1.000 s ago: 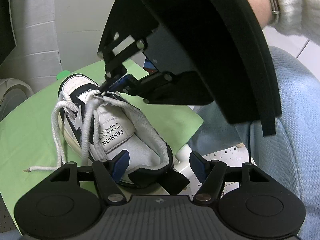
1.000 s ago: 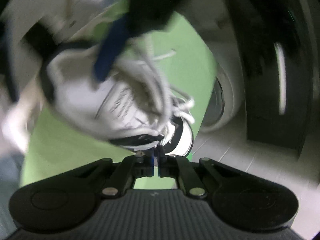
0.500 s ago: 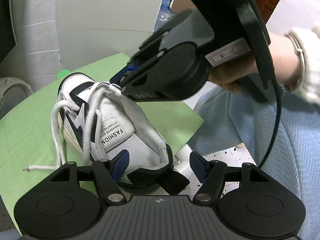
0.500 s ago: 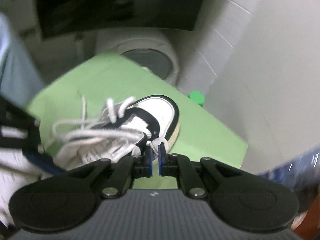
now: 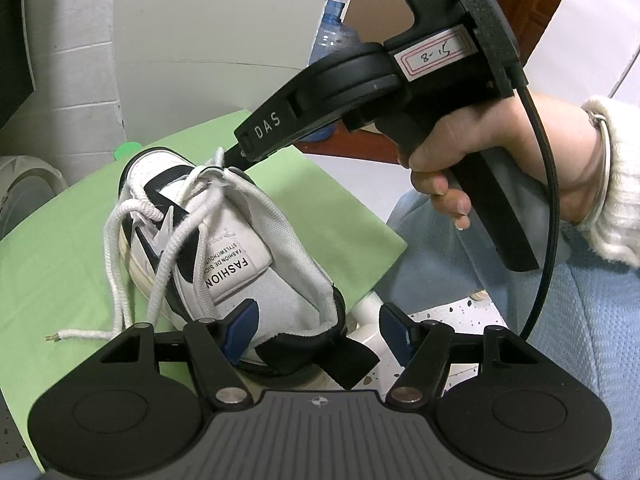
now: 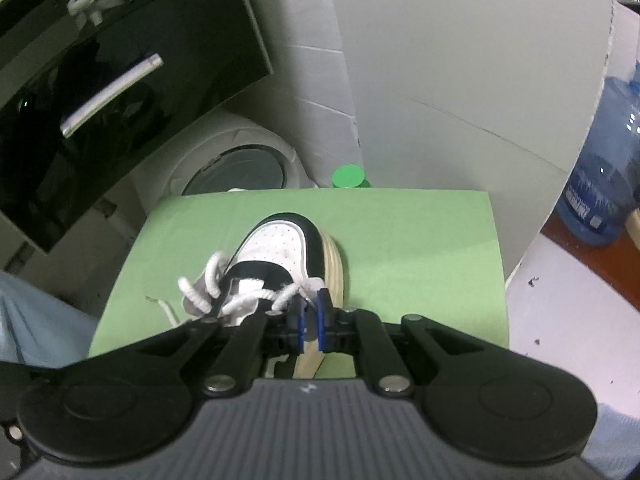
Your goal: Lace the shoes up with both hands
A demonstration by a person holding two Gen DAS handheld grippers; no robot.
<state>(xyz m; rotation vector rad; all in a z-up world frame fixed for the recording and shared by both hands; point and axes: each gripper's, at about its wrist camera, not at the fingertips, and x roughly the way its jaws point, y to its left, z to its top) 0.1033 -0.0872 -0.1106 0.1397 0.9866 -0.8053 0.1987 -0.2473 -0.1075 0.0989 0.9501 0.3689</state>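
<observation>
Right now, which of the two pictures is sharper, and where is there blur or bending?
Left wrist view: sharp, the white-and-black lace-up sneaker is crisp, and the walls bend near the edges. Right wrist view: softer, the black glossy cabinet door is smeared, and the green paper mat looks hazy.

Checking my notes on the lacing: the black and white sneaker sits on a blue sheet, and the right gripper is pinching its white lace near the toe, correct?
Not quite: the sheet under the black and white sneaker is green, not blue, as the right wrist view shows. The rest holds: the right gripper is closed on the white lace near the toe.
</observation>
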